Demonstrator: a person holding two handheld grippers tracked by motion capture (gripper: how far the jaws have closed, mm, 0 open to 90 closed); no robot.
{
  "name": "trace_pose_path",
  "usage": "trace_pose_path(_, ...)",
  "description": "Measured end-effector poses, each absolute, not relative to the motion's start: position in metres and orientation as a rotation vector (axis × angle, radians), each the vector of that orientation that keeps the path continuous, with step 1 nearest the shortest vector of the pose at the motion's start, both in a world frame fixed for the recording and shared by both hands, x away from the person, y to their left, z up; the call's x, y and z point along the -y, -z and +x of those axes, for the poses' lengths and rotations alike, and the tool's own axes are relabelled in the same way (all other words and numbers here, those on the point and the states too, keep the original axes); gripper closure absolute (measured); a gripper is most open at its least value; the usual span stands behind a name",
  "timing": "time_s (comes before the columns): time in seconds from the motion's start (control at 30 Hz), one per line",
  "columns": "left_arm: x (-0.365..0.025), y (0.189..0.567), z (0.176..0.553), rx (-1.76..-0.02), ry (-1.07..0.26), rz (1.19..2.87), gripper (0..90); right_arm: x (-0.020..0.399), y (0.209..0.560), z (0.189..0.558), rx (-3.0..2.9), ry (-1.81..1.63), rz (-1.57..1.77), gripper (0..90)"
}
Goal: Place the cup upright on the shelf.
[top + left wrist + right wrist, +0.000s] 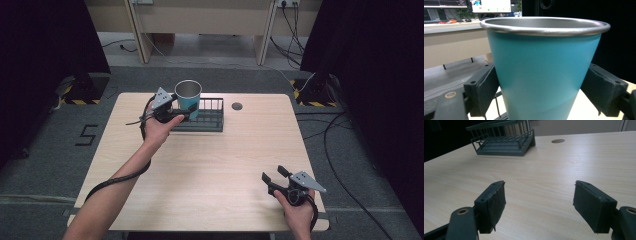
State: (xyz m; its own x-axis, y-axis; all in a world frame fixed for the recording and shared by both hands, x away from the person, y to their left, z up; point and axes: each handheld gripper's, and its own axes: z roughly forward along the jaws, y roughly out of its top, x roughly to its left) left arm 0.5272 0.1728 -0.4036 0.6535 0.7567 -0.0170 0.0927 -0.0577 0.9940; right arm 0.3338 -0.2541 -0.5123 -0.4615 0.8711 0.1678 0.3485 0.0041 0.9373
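**Teal cup sits between the left jaws, at the rack**

The left gripper (186,111) is at the far side of the wooden table (210,165), reaching to the teal metal cup (188,99). The cup stands upright, its long axis vertical, wide steel rim on top, at the left end of the dark wire rack (206,118); whether it rests in the rack or is lifted a little, I cannot tell. In the left gripper view the cup (544,72) is directly ahead and between the two jaws. One pad (489,86) seems to touch the cup wall, while the other pad stands just beside the wall, so I judge that the jaws are around the cup, but I cannot tell if the grip is firm.

The right gripper (275,177) is near the person's edge of the table, well apart from the cup. Its jaws are spread wide with nothing between them, and they look over bare wood toward the rack (504,138). The left hand is clearly the nearer one.
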Motion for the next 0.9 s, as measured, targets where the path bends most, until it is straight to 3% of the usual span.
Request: trace_pose_path(0.9,-0.167,0.407,0.551,-0.793,-0.66,1.555,16.8,0.254,0.512,0.333,-1.82,-1.471,1.257,26.5)
